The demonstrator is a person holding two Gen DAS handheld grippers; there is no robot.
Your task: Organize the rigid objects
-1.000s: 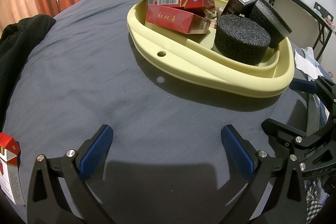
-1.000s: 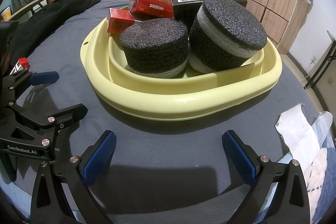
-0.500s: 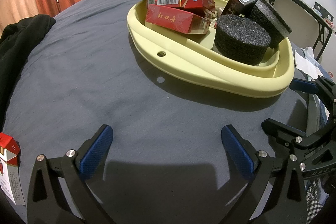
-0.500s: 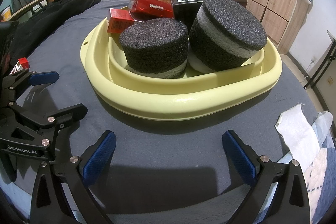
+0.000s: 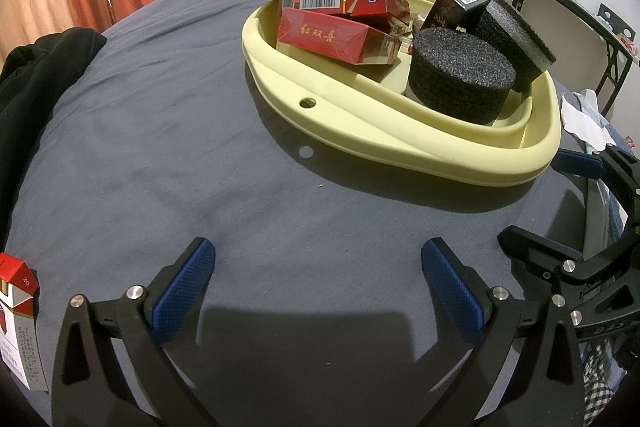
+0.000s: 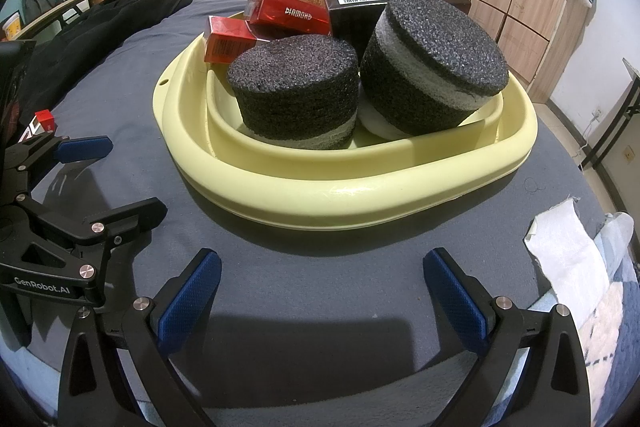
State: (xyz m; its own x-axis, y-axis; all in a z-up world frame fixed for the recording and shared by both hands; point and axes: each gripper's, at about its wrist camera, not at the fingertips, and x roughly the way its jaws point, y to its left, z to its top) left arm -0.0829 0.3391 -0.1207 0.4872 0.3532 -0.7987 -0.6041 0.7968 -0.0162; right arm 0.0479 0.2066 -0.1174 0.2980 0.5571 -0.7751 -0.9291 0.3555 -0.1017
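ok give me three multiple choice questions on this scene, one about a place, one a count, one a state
1. Where is the red and white cigarette pack that stands outside the tray?
A. on the dark sheet, left of the left gripper
B. on top of a foam cylinder
C. inside the yellow tray

2. How many black foam cylinders are in the yellow tray?
A. one
B. two
C. four

3. What state is the right gripper in?
A. shut on a box
B. shut on nothing
C. open and holding nothing

Answers: 1 A, it stands on the sheet at the left wrist view's edge beside the left gripper; 2 B, one upright, one tilted; 3 C, fingers spread, only sheet between.
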